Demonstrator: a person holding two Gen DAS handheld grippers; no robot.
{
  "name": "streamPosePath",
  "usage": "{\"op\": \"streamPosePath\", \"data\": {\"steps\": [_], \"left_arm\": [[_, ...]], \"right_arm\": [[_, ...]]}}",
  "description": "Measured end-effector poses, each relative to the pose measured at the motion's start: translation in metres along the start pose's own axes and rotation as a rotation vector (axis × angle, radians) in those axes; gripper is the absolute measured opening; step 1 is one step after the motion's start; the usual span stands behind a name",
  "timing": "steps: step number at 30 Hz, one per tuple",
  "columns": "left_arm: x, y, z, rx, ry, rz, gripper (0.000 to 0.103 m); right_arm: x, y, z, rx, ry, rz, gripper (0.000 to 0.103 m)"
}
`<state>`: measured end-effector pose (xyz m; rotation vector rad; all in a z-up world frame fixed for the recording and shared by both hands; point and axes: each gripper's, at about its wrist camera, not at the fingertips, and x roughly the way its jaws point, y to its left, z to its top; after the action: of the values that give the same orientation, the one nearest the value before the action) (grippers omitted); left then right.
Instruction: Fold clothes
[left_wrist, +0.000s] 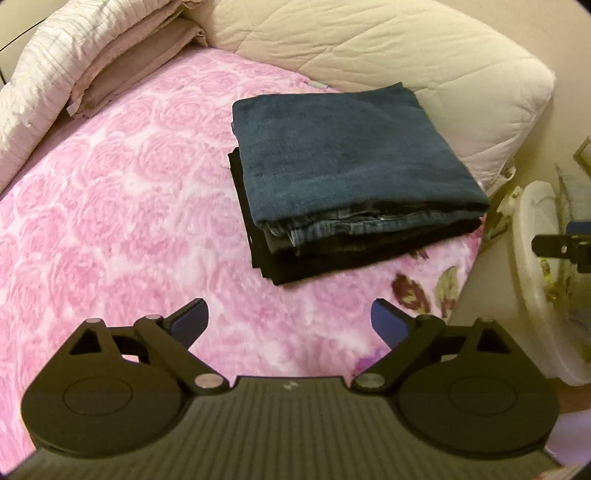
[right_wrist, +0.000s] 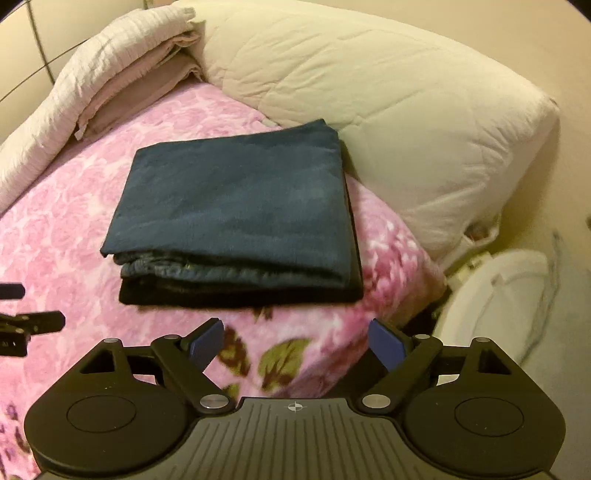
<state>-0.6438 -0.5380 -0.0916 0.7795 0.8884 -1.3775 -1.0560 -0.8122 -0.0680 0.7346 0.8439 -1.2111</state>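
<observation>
Pink rose-print blanket (left_wrist: 110, 221) covers the bed. Behind it, at the far edge, a big cream quilted duvet (left_wrist: 388, 62), bundled. Left of the duvet, a pale folded quilt stack (left_wrist: 74, 62) lies on the blanket's far-left edge. Right of the blanket, off the bed, a white plastic object (left_wrist: 535, 277), blurred.

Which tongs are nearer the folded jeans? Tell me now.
Right, narrowly. The right tongs face the folded jeans head-on, just short of their near edge; the left tongs sit off to their left. Both are open.
</observation>
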Motion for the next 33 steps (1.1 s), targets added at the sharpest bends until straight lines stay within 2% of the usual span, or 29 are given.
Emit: {"op": "streamPosePath", "data": {"steps": [5, 9, 14, 18, 20, 23, 33], "left_arm": [[-0.027, -0.013, -0.012, -0.009, -0.017, -0.027, 0.093], [-0.041, -0.027, -0.019, 0.016, -0.028, -0.013, 0.093], [-0.052, -0.04, -0.018, 0.002, -0.034, 0.008, 0.093], [-0.055, -0.05, -0.015, -0.014, -0.044, 0.065, 0.093], [-0.056, -0.051, -0.014, -0.058, -0.039, 0.075, 0.093], [-0.056, -0.057, -0.013, -0.094, -0.025, 0.058, 0.093], [-0.054, -0.081, -0.008, -0.12, -0.032, 0.066, 0.092]], "right_arm": [[-0.026, 0.001, -0.011, 0.045, 0.005, 0.0, 0.087], [-0.039, 0.003, -0.016, 0.037, 0.008, -0.008, 0.087], [-0.048, 0.005, -0.017, 0.015, 0.006, 0.001, 0.087], [-0.049, 0.002, -0.017, 0.004, 0.009, 0.021, 0.087], [-0.05, 0.001, -0.016, -0.01, 0.012, 0.03, 0.087], [-0.051, -0.004, -0.015, -0.019, 0.011, 0.041, 0.087], [-0.053, -0.018, -0.016, -0.025, 0.003, 0.073, 0.087]]}}
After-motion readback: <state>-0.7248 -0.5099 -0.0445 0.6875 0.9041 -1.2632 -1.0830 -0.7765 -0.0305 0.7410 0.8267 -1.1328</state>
